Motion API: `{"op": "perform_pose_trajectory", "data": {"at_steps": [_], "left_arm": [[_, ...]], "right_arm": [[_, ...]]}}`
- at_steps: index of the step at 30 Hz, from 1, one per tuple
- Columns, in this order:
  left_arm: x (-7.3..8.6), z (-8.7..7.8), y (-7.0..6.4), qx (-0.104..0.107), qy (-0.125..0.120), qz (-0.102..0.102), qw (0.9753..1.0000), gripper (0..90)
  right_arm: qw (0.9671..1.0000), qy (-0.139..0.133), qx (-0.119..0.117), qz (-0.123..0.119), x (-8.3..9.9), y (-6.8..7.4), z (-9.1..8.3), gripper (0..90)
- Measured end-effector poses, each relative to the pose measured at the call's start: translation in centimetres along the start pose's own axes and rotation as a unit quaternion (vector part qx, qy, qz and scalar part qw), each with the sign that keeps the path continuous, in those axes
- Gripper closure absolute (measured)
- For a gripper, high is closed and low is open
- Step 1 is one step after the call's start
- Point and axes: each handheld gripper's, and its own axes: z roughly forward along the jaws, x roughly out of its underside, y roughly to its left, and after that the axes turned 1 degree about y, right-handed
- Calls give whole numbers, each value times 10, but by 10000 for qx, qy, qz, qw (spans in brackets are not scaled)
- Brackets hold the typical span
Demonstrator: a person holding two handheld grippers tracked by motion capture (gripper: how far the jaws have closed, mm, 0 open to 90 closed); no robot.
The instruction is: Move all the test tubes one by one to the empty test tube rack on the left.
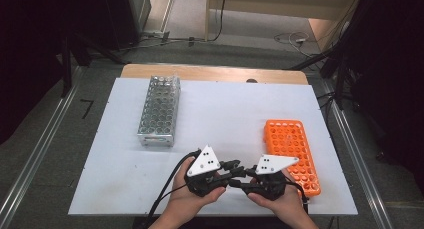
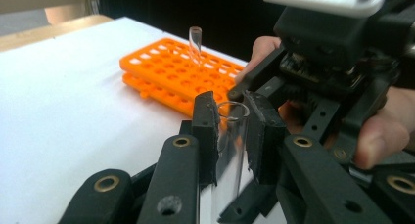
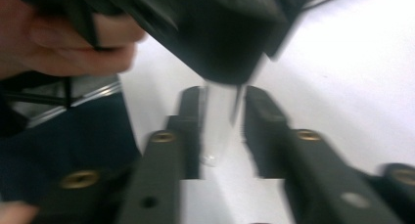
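A clear test tube (image 2: pixel 230 150) stands between the jaws of my left gripper (image 2: pixel 231 111), mouth up, and the jaws are shut on it. In the right gripper view the tube's rounded lower end (image 3: pixel 215 131) lies between the jaws of my right gripper (image 3: pixel 222 94), close on both sides; blur hides whether they press it. Both grippers meet tip to tip near the table's front edge, left gripper (image 1: pixel 235 167) and right gripper (image 1: pixel 239 183). An orange tube rack (image 1: pixel 292 149) lies just right of them, with another clear tube (image 2: pixel 195 43) upright in it.
A metal tube rack (image 1: pixel 160 109) stands at the back left of the white table (image 1: pixel 225 109). The orange rack (image 2: pixel 171 72) is close behind my left jaws. A hand (image 2: pixel 377 131) holds the right gripper at the right of the left gripper view.
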Motion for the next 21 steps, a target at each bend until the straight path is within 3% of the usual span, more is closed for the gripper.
{"op": "perform_pose_trajectory", "data": {"at_steps": [6, 11, 13, 14, 15, 16, 18, 19, 21], "left_arm": [[-3, -8, 4, -128, -110, -15, 9999, 765], [-4, -19, 12, -317, -222, -62, 9992, 765], [-4, -23, 14, -398, -224, 64, 9989, 765], [-4, -23, 16, -398, -225, 25, 9990, 765], [-4, -23, 20, -305, -245, -151, 9991, 765], [-4, -24, 20, -421, -284, -189, 9985, 766], [-6, -21, 18, -525, -267, -37, 9983, 766], [-9, -20, 18, -628, -197, 59, 9978, 766], [-12, -25, 23, -547, -362, -19, 9978, 765]], "right_arm": [[9998, -162, 28, 75, 2, -6, -11, 345], [9992, -199, 340, 31, 11, -14, -33, 149], [9988, -168, 446, 79, 16, -19, -45, 62], [9982, -133, 571, 88, 18, -21, -53, 47], [9971, -149, 709, 227, 22, -24, -61, 14], [9966, -268, 494, 601, 24, -30, -72, 0], [9918, -677, 463, 978, 22, -34, -88, 0], [9914, -822, 472, 906, 20, -36, -97, 0], [9891, -826, 1069, 585, 21, -39, -110, 0]]}}
